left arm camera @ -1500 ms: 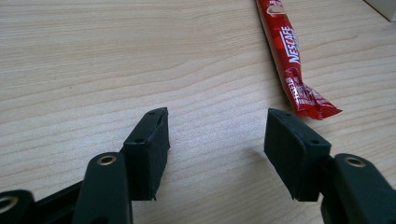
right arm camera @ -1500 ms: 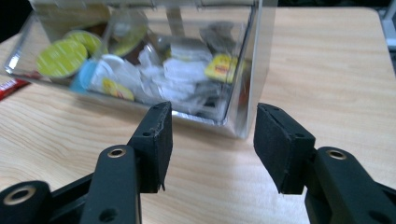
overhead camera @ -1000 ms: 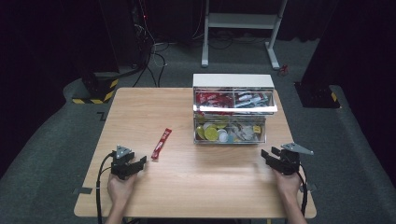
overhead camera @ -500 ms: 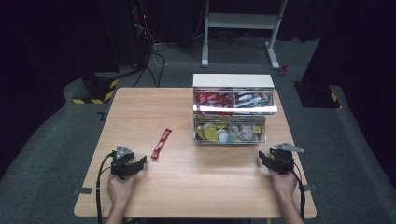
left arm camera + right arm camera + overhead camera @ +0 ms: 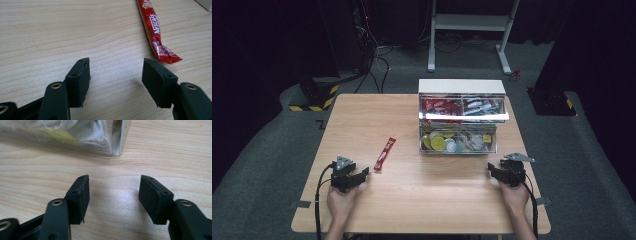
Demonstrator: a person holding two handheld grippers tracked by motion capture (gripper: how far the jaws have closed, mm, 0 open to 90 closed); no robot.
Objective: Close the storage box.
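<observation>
A red Nescafe stick sachet point(image 5: 384, 153) lies on the wooden table point(image 5: 377, 120), left of a clear two-drawer organizer point(image 5: 460, 119). My left gripper point(image 5: 362, 173) rests near the table's front left, open and holding nothing, just short of the sachet's near end point(image 5: 160, 47). My right gripper point(image 5: 490, 170) rests at the front right, open and holding nothing, pointing at the organizer's lower drawer corner point(image 5: 117, 142). In each gripper view the jaws stand wide apart over bare wood.
The organizer's upper drawer holds red sachets point(image 5: 439, 106), the lower one point(image 5: 458, 141) yellow and white capsules. A white frame stand point(image 5: 472, 22), cables and a yellow-black striped base point(image 5: 314, 97) sit on the floor beyond the table.
My right gripper has shifted left and slightly forward toward the organizer's front right corner. The left gripper and the sachet have stayed put.
</observation>
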